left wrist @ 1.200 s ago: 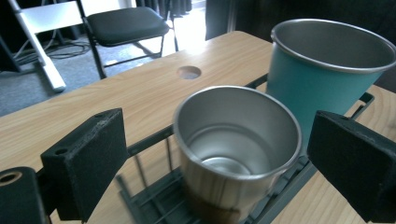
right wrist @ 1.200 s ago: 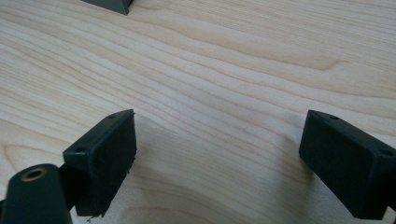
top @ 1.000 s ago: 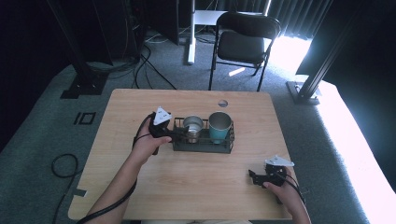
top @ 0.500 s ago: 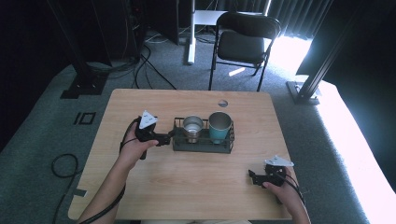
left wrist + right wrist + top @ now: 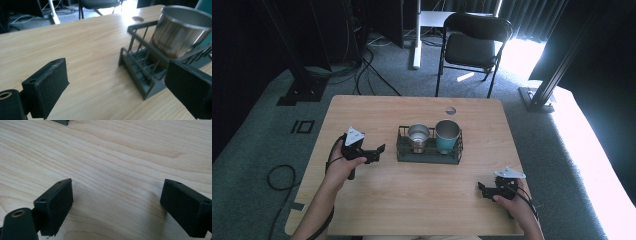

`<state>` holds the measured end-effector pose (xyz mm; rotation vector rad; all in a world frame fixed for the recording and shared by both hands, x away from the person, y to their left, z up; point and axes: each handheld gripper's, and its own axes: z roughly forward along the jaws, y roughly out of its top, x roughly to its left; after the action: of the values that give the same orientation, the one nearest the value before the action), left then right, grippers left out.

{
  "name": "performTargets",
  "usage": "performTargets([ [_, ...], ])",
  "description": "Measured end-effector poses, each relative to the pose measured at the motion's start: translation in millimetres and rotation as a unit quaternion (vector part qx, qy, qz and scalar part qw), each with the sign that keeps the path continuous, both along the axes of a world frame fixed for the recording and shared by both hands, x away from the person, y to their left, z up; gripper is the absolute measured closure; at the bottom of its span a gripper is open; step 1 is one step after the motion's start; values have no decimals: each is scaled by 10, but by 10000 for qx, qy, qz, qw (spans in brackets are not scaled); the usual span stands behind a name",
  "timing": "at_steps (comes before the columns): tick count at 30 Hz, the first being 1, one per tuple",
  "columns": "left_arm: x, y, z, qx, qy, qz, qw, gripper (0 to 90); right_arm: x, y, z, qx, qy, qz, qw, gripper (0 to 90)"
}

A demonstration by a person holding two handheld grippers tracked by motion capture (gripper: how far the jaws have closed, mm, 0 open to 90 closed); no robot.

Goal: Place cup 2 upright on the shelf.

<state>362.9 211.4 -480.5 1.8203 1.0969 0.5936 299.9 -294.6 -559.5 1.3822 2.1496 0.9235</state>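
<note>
A dark wire rack [image 5: 429, 150] sits near the middle of the wooden table [image 5: 412, 195], and everything else is placed from it. Inside the rack stand two cups side by side: a steel cup [image 5: 418, 136] in the left compartment and a teal cup [image 5: 447, 135] in the right one, both upright. To the left of the rack, close by but not touching it, the left gripper [image 5: 378, 152] is held in a person's left hand [image 5: 343, 165], pointing toward the rack's left end; its jaws are spread wide and hold nothing. In the left gripper view the two black pads [image 5: 45, 86] frame bare table on one side and the rack's near corner [image 5: 140, 75] on the other, with the steel cup [image 5: 177, 32] rising behind the wires and slightly blurred. Beyond the rack, toward the far edge of the table, a small round hole [image 5: 450, 110] is cut in the tabletop. To the right of the rack and nearer the person, well apart from it, the right gripper [image 5: 482, 190] rests low over the table in the right hand [image 5: 517, 200]. Its jaws also stand wide apart and empty, with plain wood grain [image 5: 117, 165] between them in the right gripper view.
</note>
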Motion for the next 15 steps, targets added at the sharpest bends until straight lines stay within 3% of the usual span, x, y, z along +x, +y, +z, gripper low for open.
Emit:
performTargets([
  [3,-57,81,-49,132,59,100,9998,57,0,0,-1,-4,-5,4,10000,107],
  [15,-253,451,-239,184,309,547,9979,57,0,1,0,-1,-1,1,10000,106],
])
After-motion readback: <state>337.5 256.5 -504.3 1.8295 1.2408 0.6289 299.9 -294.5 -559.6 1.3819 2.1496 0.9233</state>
